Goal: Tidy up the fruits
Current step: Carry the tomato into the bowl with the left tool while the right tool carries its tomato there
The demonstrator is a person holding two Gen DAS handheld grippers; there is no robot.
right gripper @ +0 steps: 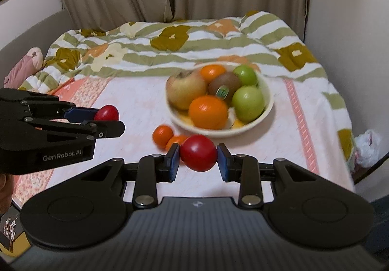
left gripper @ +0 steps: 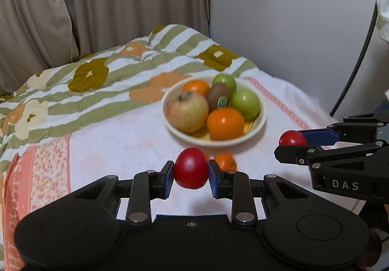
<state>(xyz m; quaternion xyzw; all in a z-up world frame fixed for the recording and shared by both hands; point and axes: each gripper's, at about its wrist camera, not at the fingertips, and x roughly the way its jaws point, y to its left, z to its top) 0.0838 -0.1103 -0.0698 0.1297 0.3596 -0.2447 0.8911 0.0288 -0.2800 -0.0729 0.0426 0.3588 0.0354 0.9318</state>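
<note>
My left gripper [left gripper: 191, 171] is shut on a red fruit [left gripper: 191, 167], held above the pink cloth; it also shows in the right wrist view [right gripper: 107, 116]. My right gripper [right gripper: 198, 158] is shut on a second red fruit [right gripper: 198, 152]; it shows at the right of the left wrist view [left gripper: 293, 138]. A cream bowl [left gripper: 261, 122] ahead holds an apple [left gripper: 187, 111], two oranges, two green fruits and a kiwi [left gripper: 218, 96]. Two small oranges [right gripper: 162, 134] lie on the cloth in front of the bowl [right gripper: 267, 105].
The pink cloth [left gripper: 121, 147] covers a bed, with a green-striped floral quilt [left gripper: 97, 76] behind the bowl. Curtains [left gripper: 97, 3] and a wall stand beyond. A white plastic bag [right gripper: 367, 147] lies off the right edge.
</note>
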